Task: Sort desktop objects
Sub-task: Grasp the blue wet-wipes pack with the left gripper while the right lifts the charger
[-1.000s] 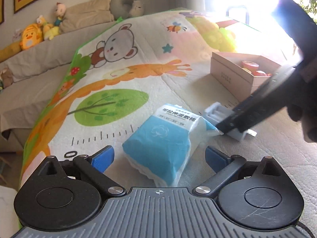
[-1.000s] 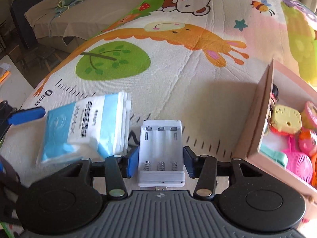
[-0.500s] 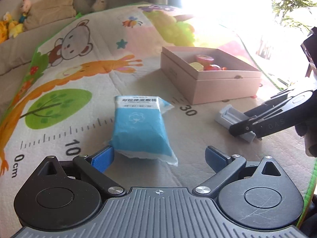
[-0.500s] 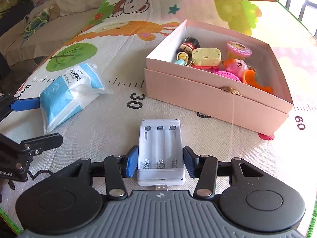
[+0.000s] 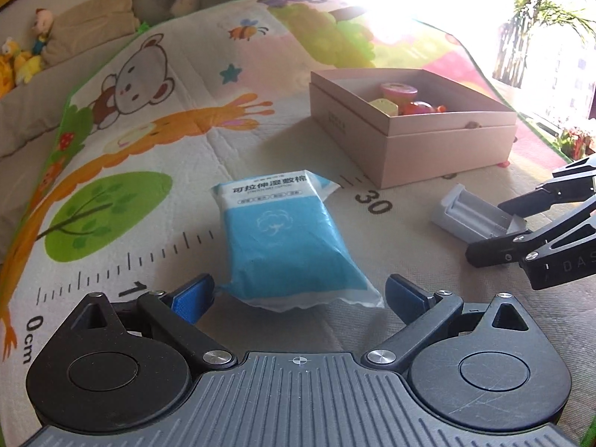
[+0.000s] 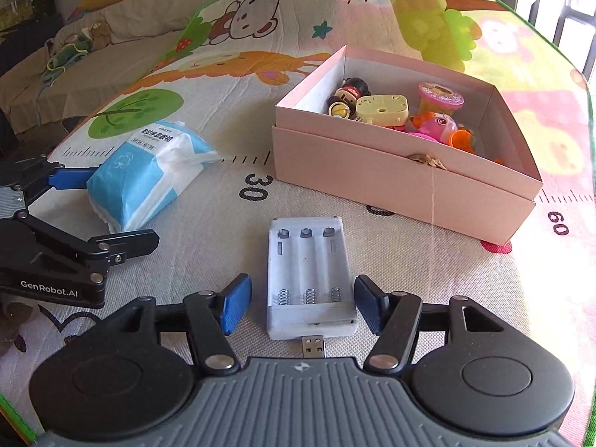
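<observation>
A white battery charger (image 6: 309, 279) with a USB plug lies flat on the mat between the open fingers of my right gripper (image 6: 302, 300); neither pad touches it. It also shows in the left wrist view (image 5: 475, 218), with the right gripper (image 5: 495, 234) around it. A blue and white wipes pack (image 5: 290, 238) lies on the mat just ahead of my open, empty left gripper (image 5: 300, 296). The pack also shows in the right wrist view (image 6: 149, 171), with the left gripper (image 6: 104, 210) at its near end.
An open pink box (image 6: 402, 186) holding several small toys stands on the mat beyond the charger; it also shows in the left wrist view (image 5: 447, 145). The cartoon play mat (image 6: 231, 56) covers the surface. A sofa with plush toys (image 5: 22, 63) lies behind.
My right gripper carried the charger over beside the pink box, set it down and opened off it. The left gripper swung round behind the wipes pack.
</observation>
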A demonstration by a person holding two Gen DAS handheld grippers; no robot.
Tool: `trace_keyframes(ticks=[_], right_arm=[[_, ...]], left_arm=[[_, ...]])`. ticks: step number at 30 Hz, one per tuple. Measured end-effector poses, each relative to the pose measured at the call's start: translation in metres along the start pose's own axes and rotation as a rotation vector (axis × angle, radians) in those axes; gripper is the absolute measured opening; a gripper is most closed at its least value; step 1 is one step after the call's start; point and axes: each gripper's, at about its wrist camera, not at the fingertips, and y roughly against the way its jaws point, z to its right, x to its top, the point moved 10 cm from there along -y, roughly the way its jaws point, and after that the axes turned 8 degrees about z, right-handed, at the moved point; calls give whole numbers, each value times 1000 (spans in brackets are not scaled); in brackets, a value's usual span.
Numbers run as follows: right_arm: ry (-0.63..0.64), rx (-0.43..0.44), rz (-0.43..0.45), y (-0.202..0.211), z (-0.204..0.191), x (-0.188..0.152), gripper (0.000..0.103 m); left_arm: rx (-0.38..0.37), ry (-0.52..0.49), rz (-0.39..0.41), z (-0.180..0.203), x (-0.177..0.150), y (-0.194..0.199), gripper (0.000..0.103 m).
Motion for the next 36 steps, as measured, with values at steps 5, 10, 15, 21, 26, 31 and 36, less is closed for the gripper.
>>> trace_keyframes(ticks=[5,10,15,21,26,31,36], right_arm=[[0,-5,25,5,-2,-5,62],[7,-10,56,8,-3,-7,63],[14,-19,94,9,-1,-9,66],[19,-28,132,10,0,-11,69],[51,-45,164,13,-3,-12,69],[66,-11,163,16,-7,-6,69],[36,11,166,12,0,7,69]], left_arm=[[-106,31,-11,19,-3,8,101],[-93,37,-28,21,-1,4,101],[-27,78,-65,9,4,-6,101],[13,79,-59,10,19,-10,101],[81,73,-61,8,31,-26,101],[124,37,-67,0,28,-31,87],[90,1,-79,-6,15,-18,64]])
